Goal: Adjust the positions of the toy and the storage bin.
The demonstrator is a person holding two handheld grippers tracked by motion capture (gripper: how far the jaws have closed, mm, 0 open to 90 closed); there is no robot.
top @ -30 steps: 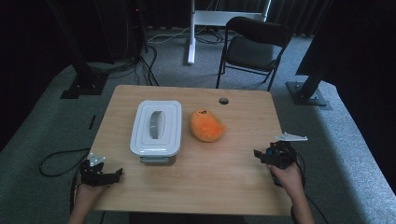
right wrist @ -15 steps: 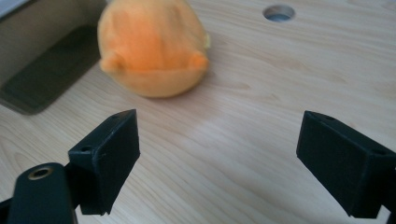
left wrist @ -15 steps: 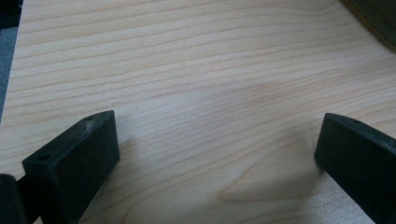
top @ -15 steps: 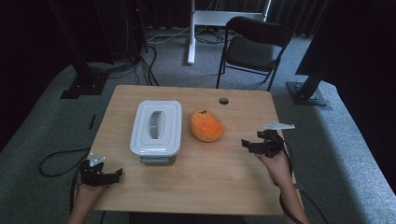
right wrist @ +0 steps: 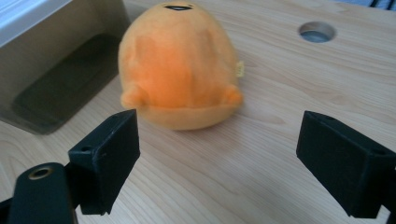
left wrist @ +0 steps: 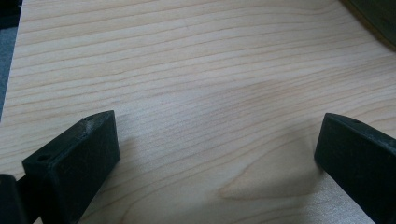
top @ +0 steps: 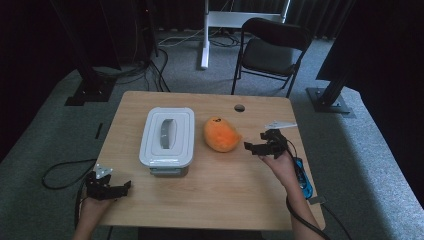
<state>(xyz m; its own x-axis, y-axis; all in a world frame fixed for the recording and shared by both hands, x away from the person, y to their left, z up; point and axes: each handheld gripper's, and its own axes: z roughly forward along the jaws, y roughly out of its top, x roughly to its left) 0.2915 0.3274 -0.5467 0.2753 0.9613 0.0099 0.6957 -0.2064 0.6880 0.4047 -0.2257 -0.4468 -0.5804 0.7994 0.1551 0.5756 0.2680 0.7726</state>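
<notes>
The right tool (top: 254, 146), jaws apart, is facing the orange plush toy (top: 220, 134) sitting mid-surface beside the lidded box (top: 167, 135); looking soft, light and squashy, it is best pinched across its rounded body

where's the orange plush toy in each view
high view: orange plush toy at table centre, right of the lidded white box, just ahead of the right gripper.
right gripper view: upper centre, beyond the open jaws.
left gripper view: bare tabletop between open jaws.
shared landmark: round table hole.
</notes>
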